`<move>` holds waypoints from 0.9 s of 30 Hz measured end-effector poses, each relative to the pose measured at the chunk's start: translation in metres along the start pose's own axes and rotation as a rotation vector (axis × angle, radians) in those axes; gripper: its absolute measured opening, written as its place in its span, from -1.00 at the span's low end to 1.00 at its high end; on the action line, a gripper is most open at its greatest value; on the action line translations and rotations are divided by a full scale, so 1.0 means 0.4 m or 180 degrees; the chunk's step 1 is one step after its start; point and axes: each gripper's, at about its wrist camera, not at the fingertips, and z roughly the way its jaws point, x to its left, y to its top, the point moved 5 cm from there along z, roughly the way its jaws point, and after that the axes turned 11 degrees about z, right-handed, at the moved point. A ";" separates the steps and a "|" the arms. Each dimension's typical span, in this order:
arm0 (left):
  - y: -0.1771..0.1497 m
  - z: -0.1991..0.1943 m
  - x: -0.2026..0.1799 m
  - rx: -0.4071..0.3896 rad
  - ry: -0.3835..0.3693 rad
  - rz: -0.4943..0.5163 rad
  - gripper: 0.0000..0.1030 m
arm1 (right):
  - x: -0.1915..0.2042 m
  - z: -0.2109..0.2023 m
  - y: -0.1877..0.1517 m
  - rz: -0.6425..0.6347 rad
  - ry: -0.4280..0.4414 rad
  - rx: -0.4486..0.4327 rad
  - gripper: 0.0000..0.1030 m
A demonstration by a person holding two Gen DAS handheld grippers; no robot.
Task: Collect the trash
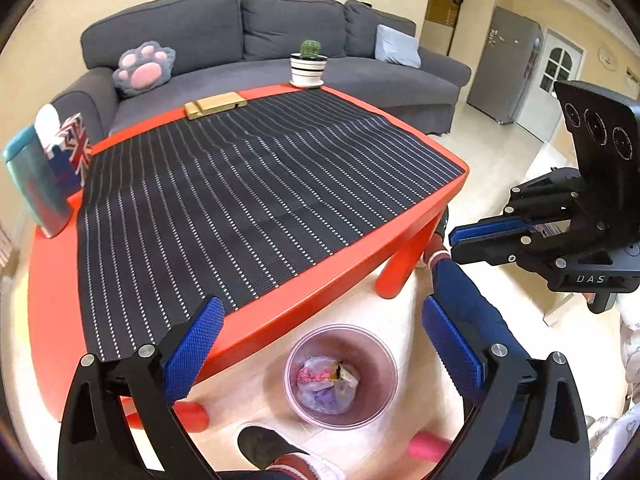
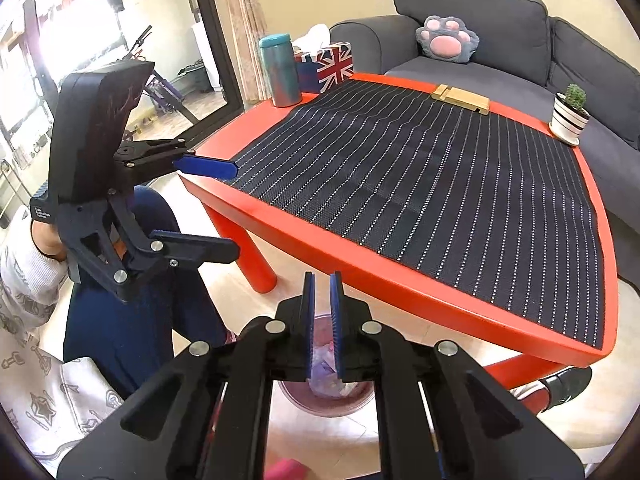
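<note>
A translucent pink trash bin stands on the floor by the red table's near edge, with crumpled wrappers and plastic inside. My left gripper is open and empty, held above the bin. My right gripper has its jaws nearly shut with a narrow gap and nothing between them; it hangs over the bin. The right gripper also shows in the left wrist view, and the left gripper in the right wrist view, open.
The red table carries a black striped mat, a potted cactus, a wooden stand, a teal flask and a Union Jack tissue box. A grey sofa lies beyond. The person's legs and shoe are beside the bin.
</note>
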 end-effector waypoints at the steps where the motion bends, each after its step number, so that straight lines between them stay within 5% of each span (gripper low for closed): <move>1: -0.003 -0.001 0.002 0.0009 0.0006 -0.0001 0.85 | 0.003 0.003 0.001 -0.0008 0.0001 -0.0001 -0.84; 2: -0.006 -0.001 0.003 0.0020 0.0016 -0.0004 0.85 | 0.005 0.005 0.004 -0.0008 0.0001 -0.0003 -0.66; 3: -0.009 -0.001 0.007 0.0030 0.0025 -0.0014 0.85 | 0.003 0.011 0.008 0.0002 -0.0015 0.0011 -0.25; 4: -0.011 -0.001 0.011 0.0038 0.0027 -0.0032 0.85 | -0.001 0.017 0.010 0.0019 -0.0069 0.0025 0.83; 27: 0.020 -0.021 0.083 -0.0063 0.0246 -0.0183 0.85 | -0.065 0.011 0.089 0.0357 -0.0367 -0.0264 0.92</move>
